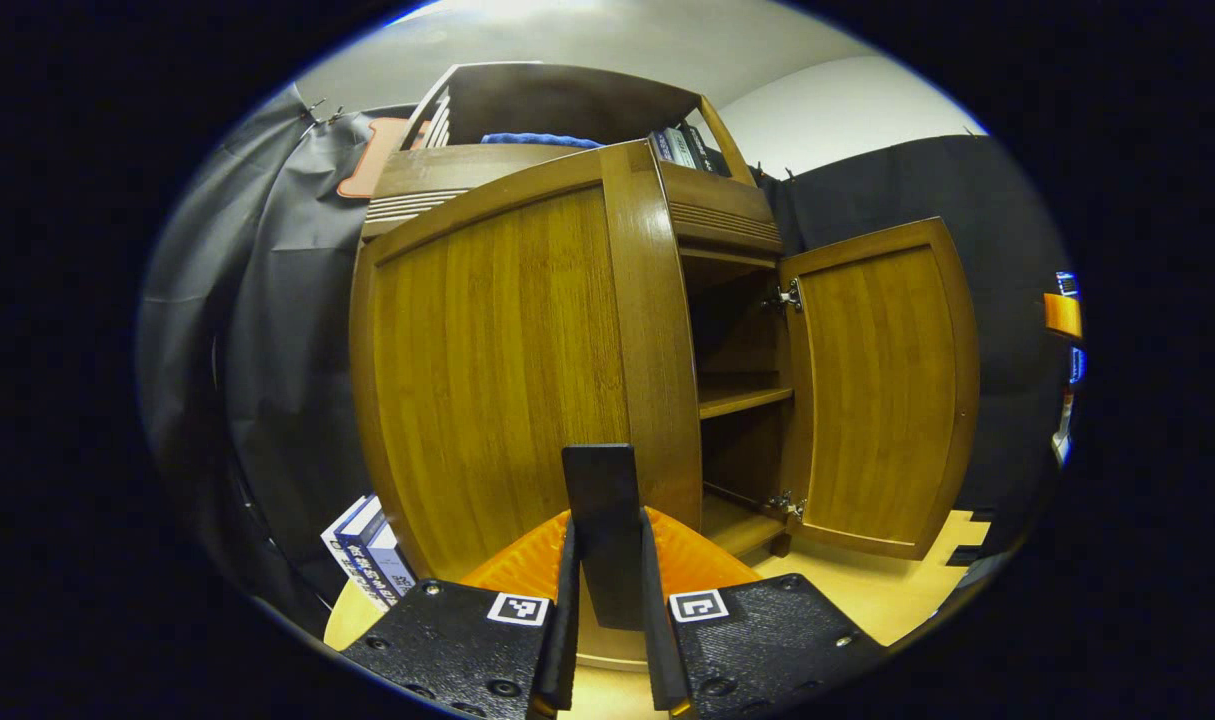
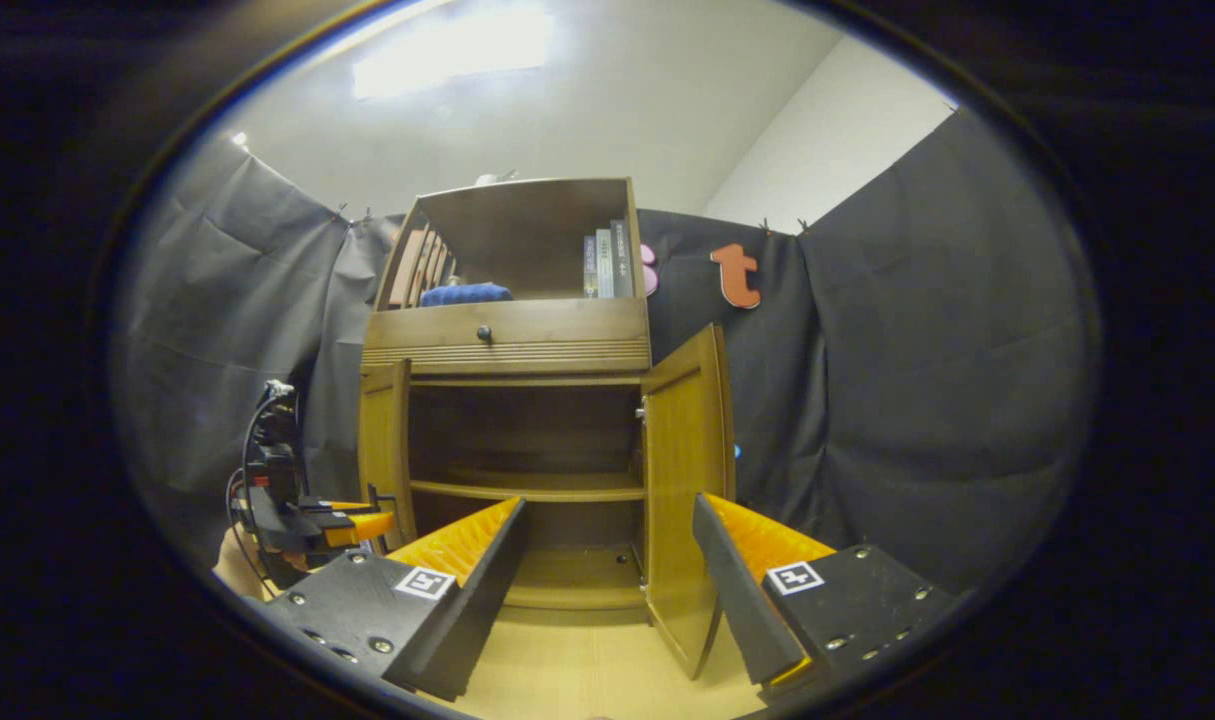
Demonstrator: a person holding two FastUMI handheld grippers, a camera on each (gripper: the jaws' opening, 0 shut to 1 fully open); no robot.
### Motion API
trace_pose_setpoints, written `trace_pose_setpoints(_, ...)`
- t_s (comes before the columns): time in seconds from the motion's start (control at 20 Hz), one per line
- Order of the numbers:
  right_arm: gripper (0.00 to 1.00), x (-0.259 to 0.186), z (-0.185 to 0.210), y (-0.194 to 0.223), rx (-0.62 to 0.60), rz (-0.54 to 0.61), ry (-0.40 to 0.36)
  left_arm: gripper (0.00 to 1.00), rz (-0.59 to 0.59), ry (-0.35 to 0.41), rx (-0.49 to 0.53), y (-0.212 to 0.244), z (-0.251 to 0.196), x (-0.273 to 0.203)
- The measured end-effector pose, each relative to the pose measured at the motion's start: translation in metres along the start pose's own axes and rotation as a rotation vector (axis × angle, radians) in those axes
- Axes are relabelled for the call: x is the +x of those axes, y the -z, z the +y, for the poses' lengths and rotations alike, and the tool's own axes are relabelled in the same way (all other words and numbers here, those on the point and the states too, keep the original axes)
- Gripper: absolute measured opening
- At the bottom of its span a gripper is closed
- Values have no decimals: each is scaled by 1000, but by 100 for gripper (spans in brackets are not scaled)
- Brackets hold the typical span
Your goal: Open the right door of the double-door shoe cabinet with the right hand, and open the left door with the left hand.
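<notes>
The wooden shoe cabinet [image 2: 507, 345] stands against the booth wall with both doors swung out. In the left gripper view its left door [image 1: 497, 370] is close in front of me, partly open. My left gripper [image 1: 607, 522] is shut on a dark upright handle [image 1: 599, 480] at that door's free edge. The right door [image 1: 882, 390] hangs wide open on its hinges. In the right gripper view my right gripper [image 2: 607, 505] is open and holds nothing, a short way back from the cabinet's inner shelf [image 2: 527, 487]. The right door [image 2: 682, 480] stands edge-on just beyond its right finger. The left gripper [image 2: 312, 522], held by a hand, is at the left door [image 2: 385, 450].
A drawer with a round knob [image 2: 484, 333] sits above the doors. The open top shelf holds books [image 2: 607, 262] and a blue cloth [image 2: 464, 294]. More books [image 1: 367, 555] stand on the floor left of the cabinet. The floor [image 2: 587, 670] is light wood.
</notes>
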State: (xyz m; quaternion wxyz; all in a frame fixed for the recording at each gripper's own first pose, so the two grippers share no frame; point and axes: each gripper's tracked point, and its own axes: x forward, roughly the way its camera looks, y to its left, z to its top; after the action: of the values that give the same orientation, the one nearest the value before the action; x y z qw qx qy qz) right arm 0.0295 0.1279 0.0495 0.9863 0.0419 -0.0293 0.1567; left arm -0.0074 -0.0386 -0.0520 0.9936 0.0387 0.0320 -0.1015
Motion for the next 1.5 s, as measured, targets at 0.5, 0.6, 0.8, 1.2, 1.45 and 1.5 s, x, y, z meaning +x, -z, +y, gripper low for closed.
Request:
trace_pose_setpoints(0.5, 95, 10, 16, -4, -3, -4, 0, 30, -25, -64, 5, -5, 28, -43)
trace_pose_setpoints(0.6, 95, 14, 23, -1, 5, 5, -14, 30, -34, -87, 6, -7, 34, -50)
trace_pose_setpoints(0.8, 96, 20, 36, 3, -11, 14, -30, 27, -44, -147, 1, -7, 39, -58)
trace_pose_setpoints(1.2, 98, 22, 59, 11, -19, 25, -72, 19, -87, -271, 78, -4, 66, -89)
trace_pose_setpoints(1.45, 96, 26, 60, 18, -4, 27, -72, 10, -81, -319, 106, -7, 107, -110)
trace_pose_setpoints(1.5, 96, 27, 61, 19, 4, 30, -73, 7, -73, -299, 100, -6, 111, -111)
